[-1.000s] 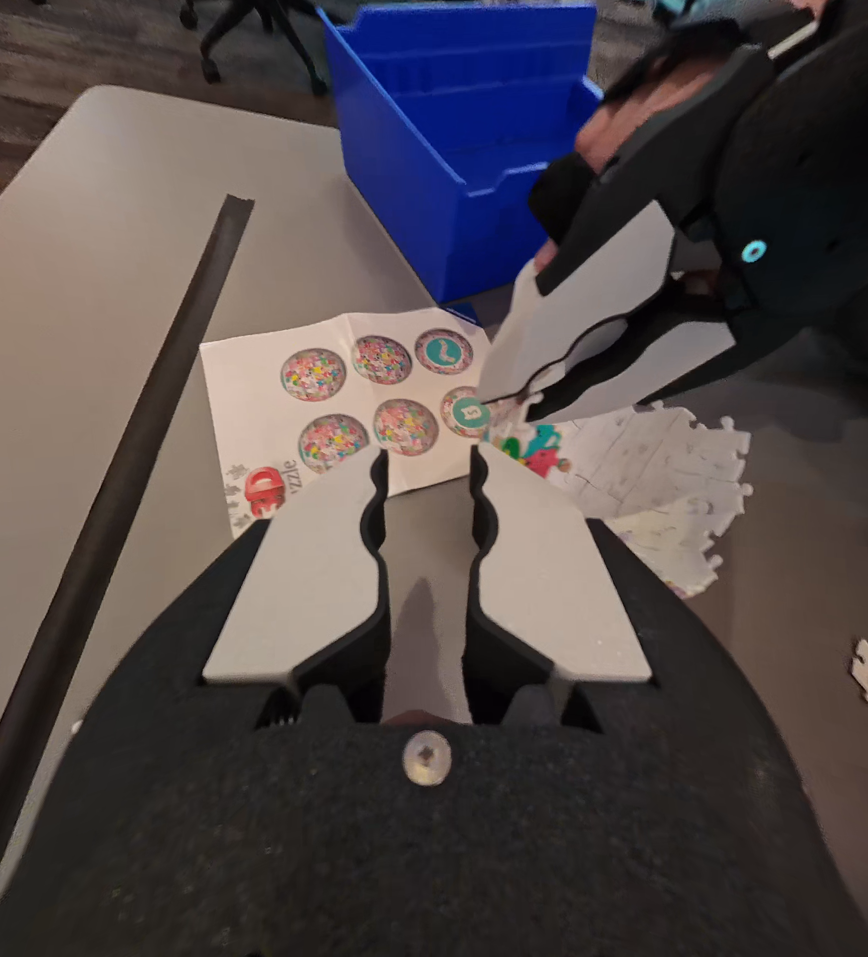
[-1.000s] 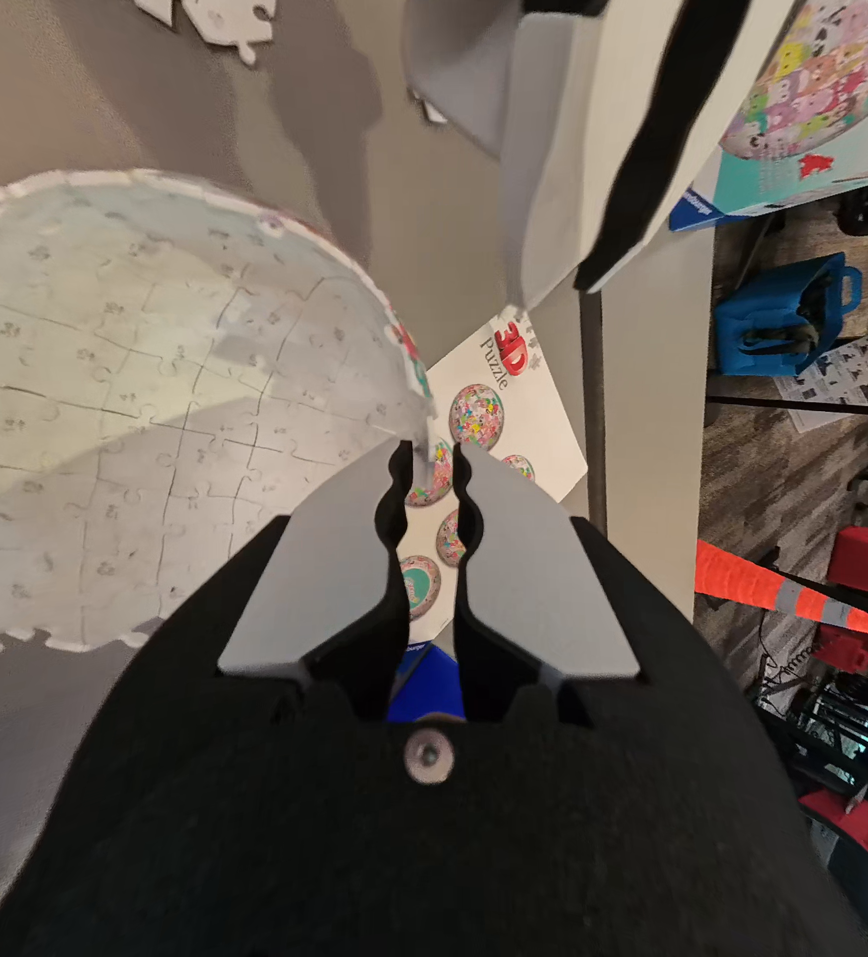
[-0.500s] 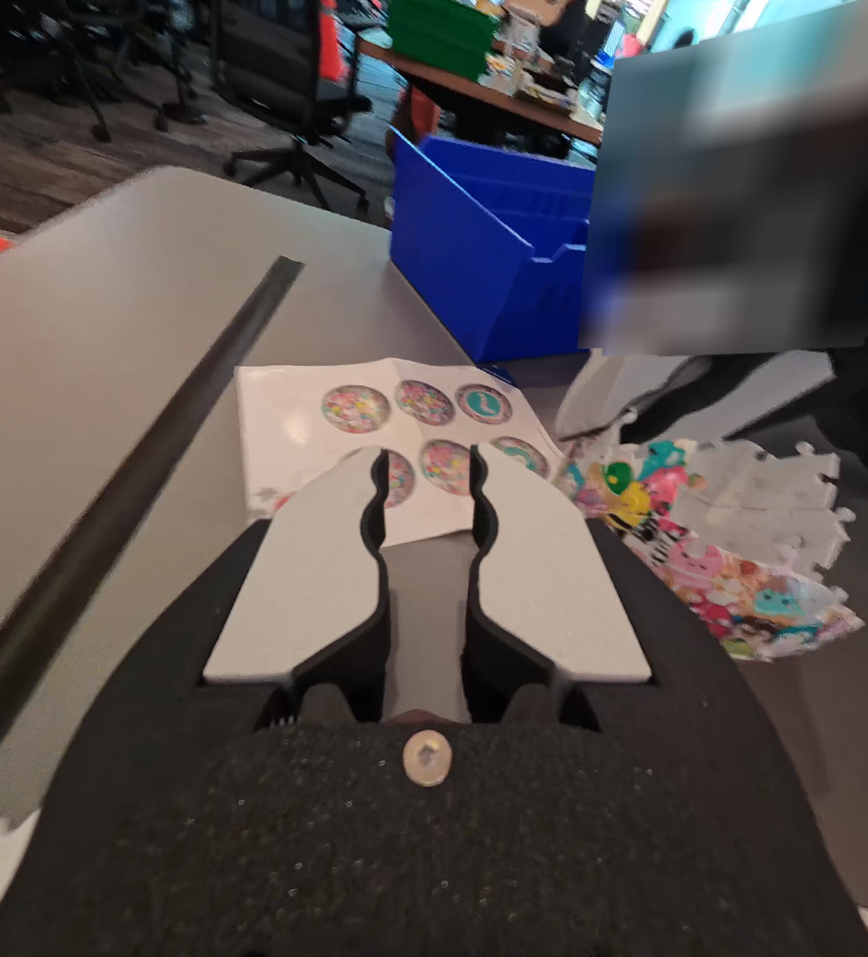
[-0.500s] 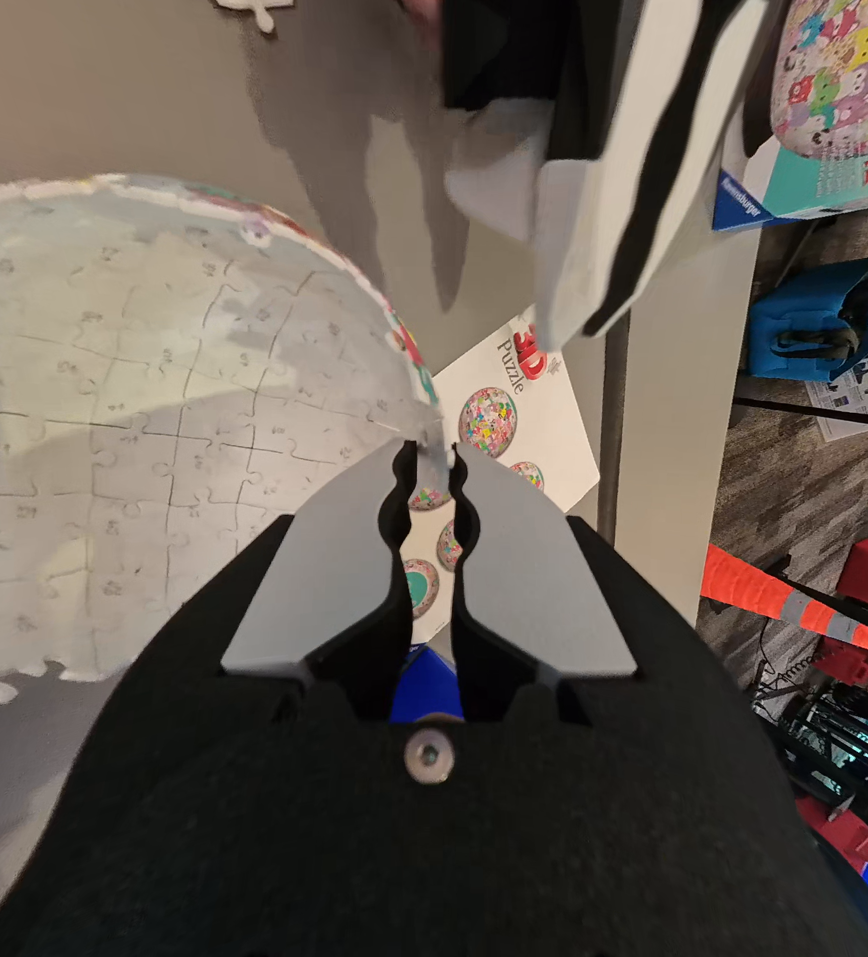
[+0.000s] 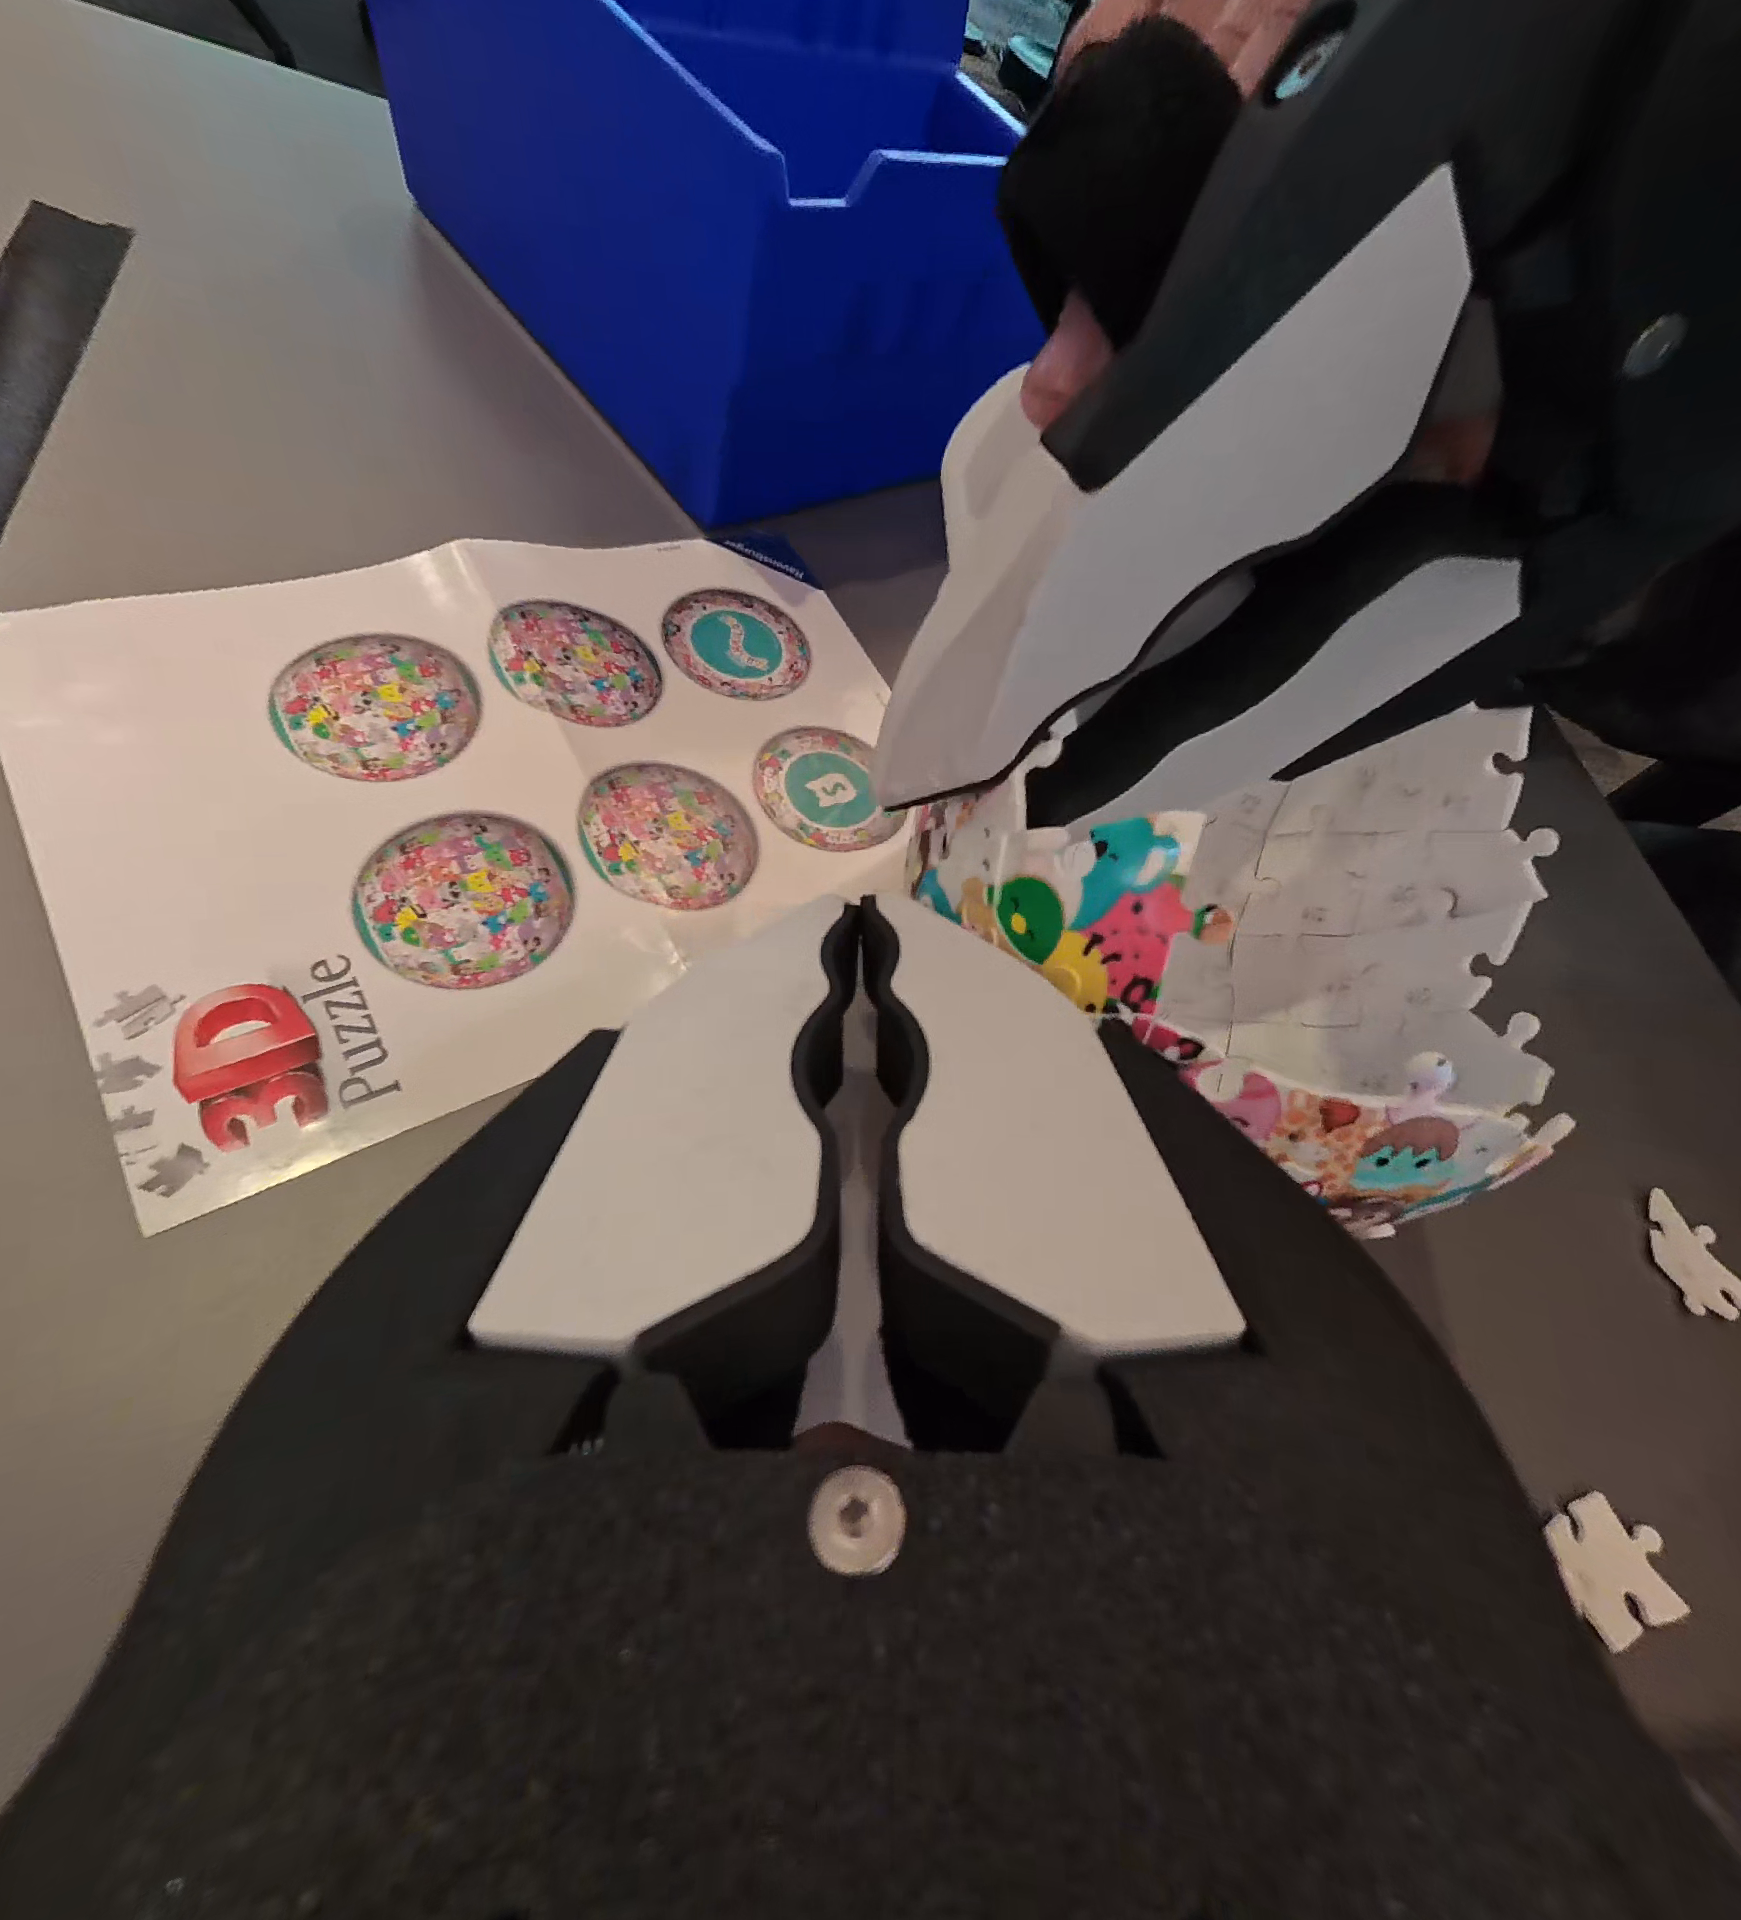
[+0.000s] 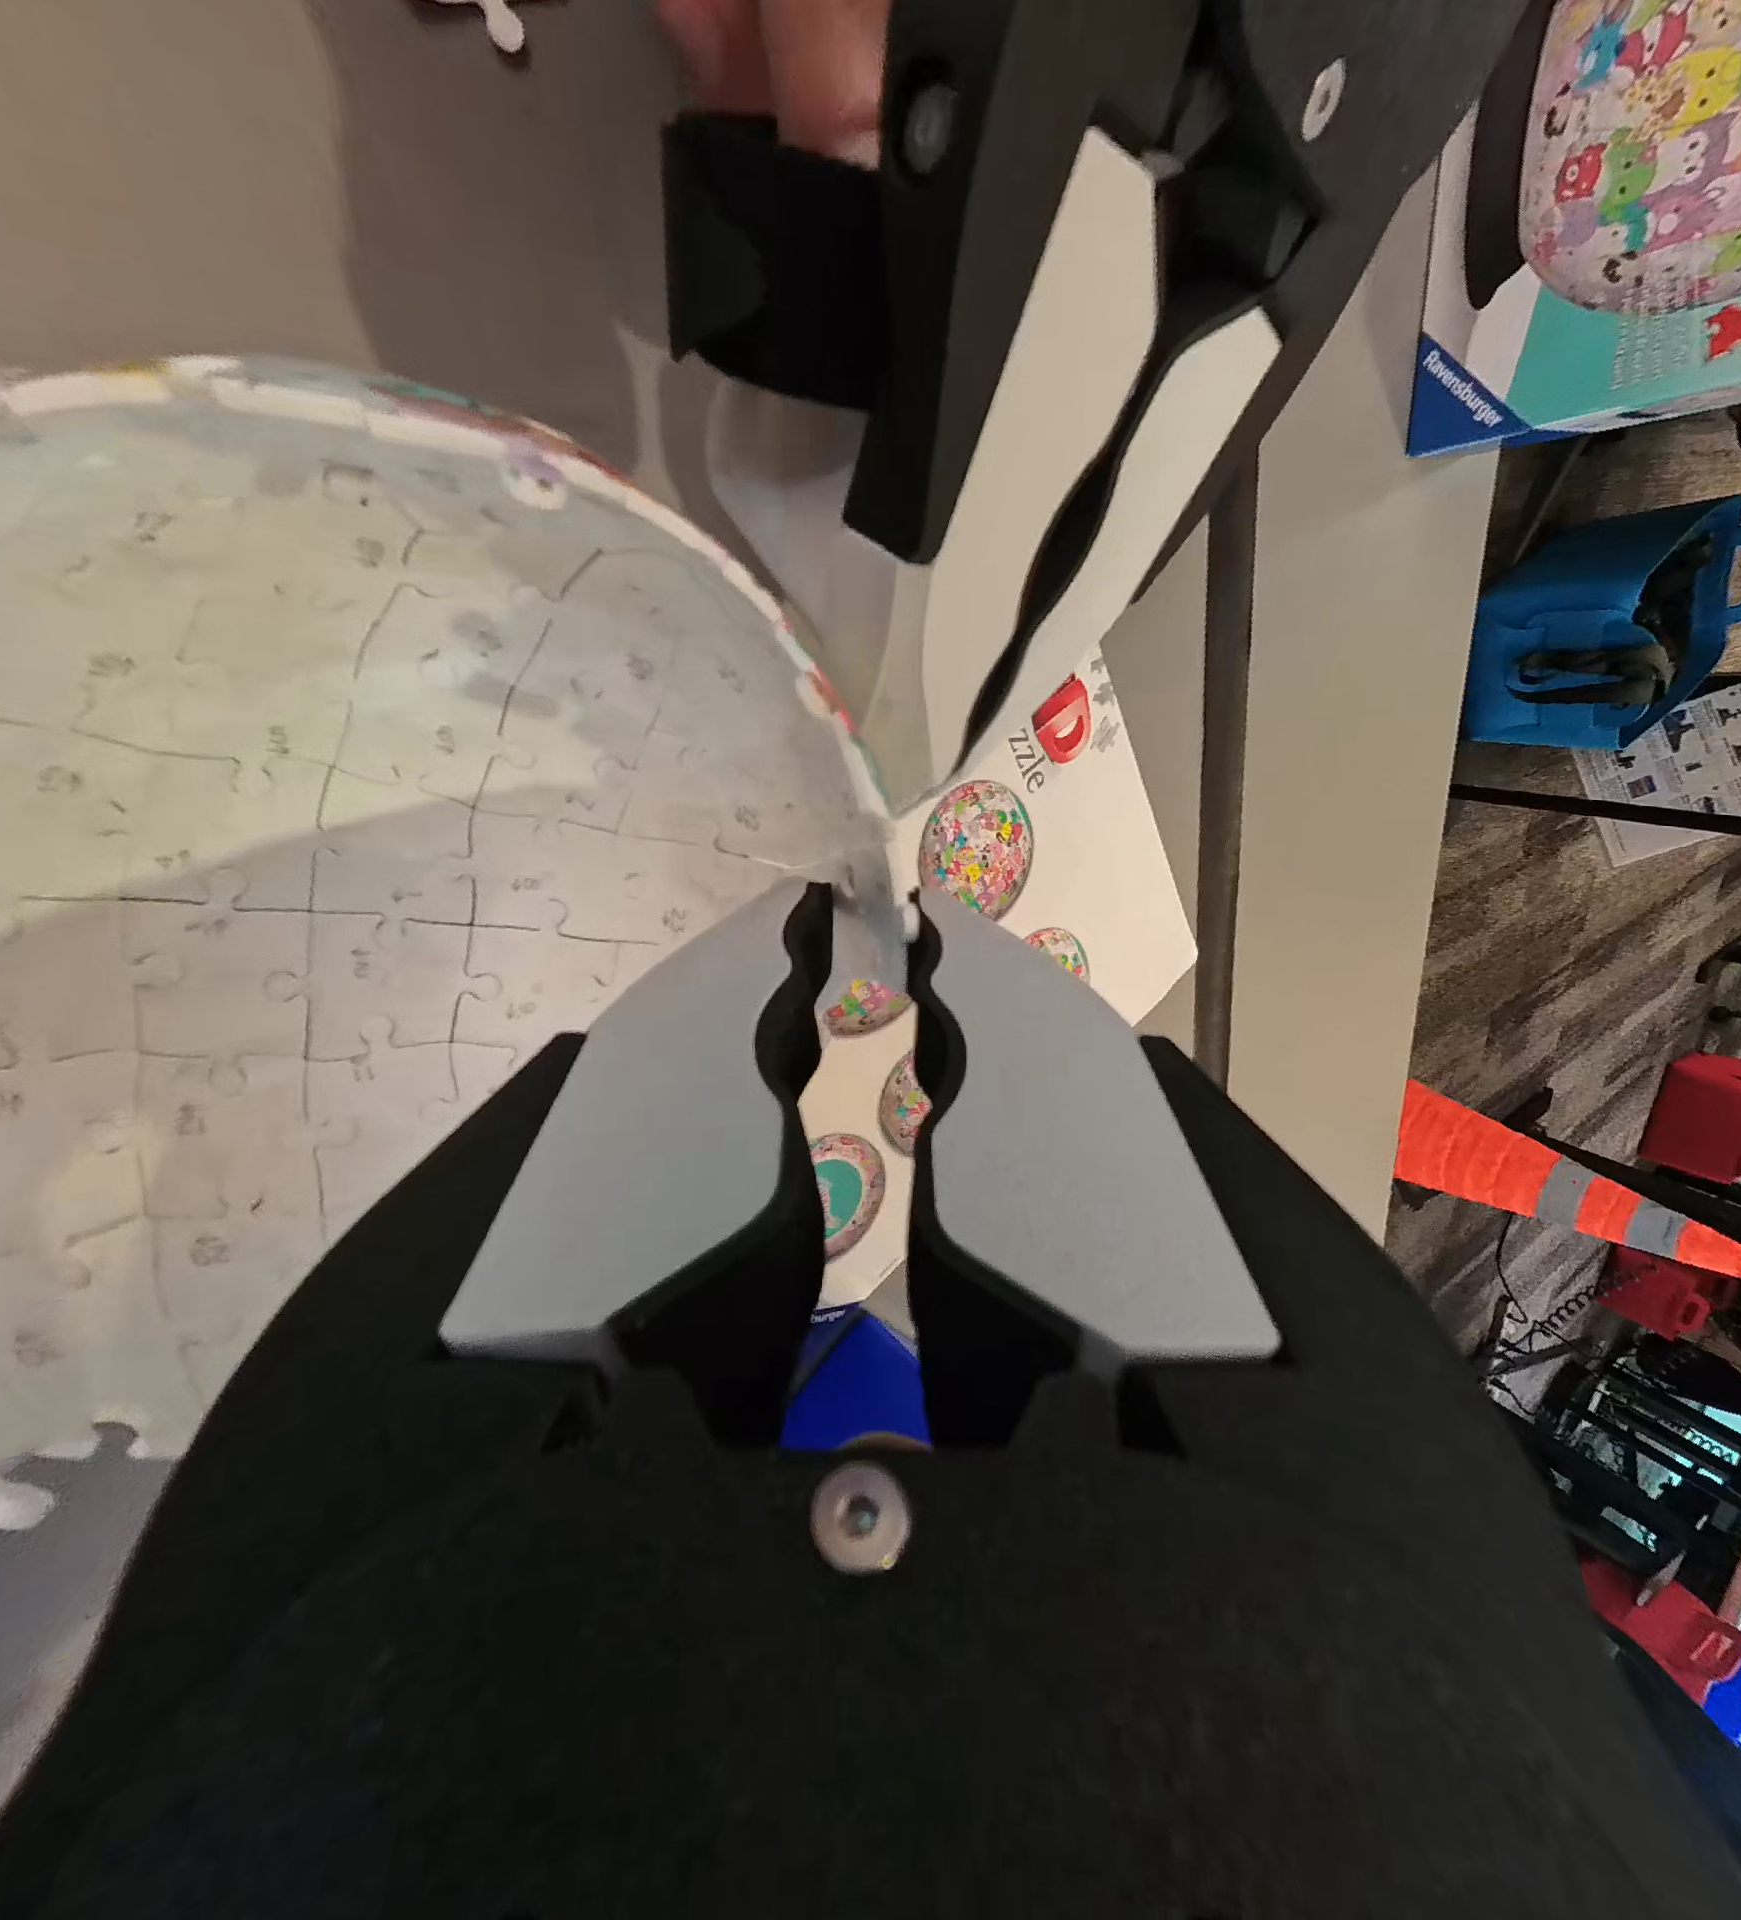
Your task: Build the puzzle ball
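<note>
My right gripper [image 6: 871, 914] pinches the shell [image 6: 326, 831] rim, shell left of it. My left gripper [image 5: 861, 920], clenched empty, sits nearer the leaflet [image 5: 222, 790]; shell [image 5: 1344, 966] lies right of it.

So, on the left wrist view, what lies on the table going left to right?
Black strip → instruction sheet → half-built ball → loose piece.

leaflet [image 5: 253, 831] flat on tabletop [image 5: 222, 395], left | bin [image 5: 700, 260] far, behind leaflet | puzzle shell [image 5: 1344, 935] right of leaflet | two loose pieces [image 5: 1697, 1268] near right
</note>
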The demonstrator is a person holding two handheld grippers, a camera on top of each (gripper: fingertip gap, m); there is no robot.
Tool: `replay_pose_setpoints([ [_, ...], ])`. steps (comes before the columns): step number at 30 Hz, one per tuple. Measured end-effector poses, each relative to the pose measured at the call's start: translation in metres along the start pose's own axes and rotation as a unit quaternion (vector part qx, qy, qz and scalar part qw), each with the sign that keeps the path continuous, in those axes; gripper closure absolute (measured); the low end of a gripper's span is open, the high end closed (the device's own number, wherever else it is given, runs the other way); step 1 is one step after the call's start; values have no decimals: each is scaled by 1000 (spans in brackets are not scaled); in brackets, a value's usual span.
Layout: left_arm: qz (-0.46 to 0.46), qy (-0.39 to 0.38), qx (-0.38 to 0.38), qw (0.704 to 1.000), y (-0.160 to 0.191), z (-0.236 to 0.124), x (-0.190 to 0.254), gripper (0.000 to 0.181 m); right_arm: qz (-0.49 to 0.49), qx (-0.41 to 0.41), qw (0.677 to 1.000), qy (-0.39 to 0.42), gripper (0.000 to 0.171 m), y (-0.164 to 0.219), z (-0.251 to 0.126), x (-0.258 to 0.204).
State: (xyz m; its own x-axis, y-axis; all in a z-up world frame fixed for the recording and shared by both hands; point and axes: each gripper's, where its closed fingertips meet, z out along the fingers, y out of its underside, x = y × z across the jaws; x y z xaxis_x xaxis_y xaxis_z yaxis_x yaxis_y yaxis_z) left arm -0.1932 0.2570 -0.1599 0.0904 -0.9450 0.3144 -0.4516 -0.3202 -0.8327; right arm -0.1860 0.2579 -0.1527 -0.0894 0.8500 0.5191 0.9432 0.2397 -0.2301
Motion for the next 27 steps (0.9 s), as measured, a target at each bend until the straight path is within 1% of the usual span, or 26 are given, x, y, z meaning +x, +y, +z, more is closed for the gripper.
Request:
replay_pose_setpoints([
  [14,-12,0,0,1000,1,3,-2,181,-21,-11,999,29,154,0,2,1],
  [16,-14,2,-7,1000,4,5,-2,181,-23,-8,999,23,154,0,1,-1],
  [19,-21,1,-15,1000,8,6,-5,175,-34,-5,999,16,154,1,-3,0],
  [22,-22,4,-9,1000,5,4,-4,175,-40,-2,999,-7,152,1,-6,-3],
  [27,-21,8,-7,1000,5,1,-1,176,-49,-20,998,-32,152,7,-7,1],
])
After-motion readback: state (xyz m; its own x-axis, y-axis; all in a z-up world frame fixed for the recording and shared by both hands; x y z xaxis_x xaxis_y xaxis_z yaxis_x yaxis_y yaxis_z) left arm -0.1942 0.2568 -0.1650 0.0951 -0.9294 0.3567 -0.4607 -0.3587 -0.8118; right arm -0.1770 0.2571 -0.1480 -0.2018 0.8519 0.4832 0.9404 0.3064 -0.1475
